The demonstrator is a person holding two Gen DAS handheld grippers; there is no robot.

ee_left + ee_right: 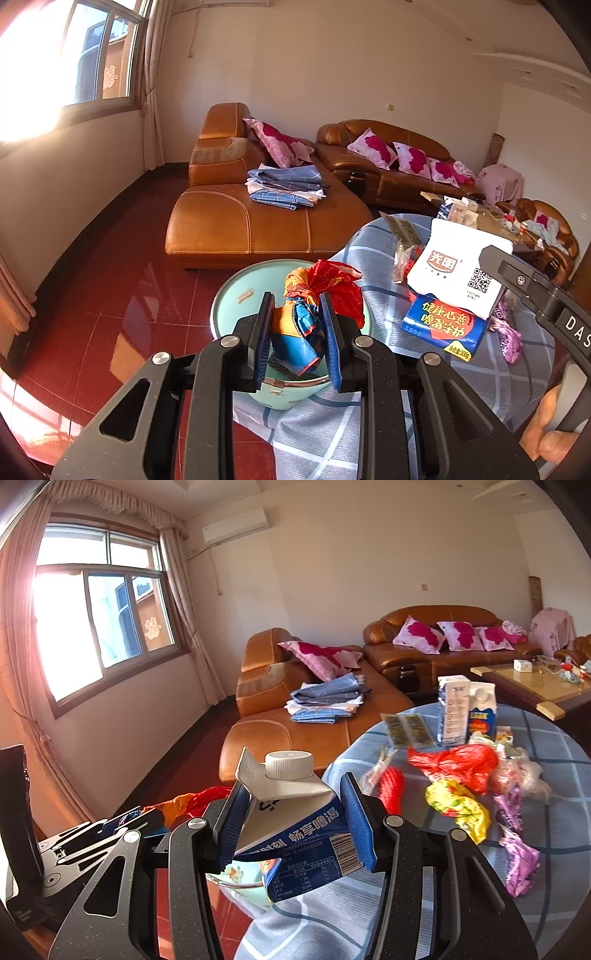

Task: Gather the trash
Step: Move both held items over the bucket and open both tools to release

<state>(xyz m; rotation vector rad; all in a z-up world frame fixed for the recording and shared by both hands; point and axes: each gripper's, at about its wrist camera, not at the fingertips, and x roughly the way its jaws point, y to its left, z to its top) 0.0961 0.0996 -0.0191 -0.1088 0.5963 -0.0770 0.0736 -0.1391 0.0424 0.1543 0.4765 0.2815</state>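
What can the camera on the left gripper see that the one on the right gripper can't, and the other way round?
Only the left wrist view shows the left gripper clamped on a crumpled wrapper above the pale green bin.

Only the right wrist view shows the milk carton's white cap, an air conditioner, a yellow wrapper and a red bag.

Both show the right gripper holding the milk carton, the blue checked tablecloth and the brown sofa.
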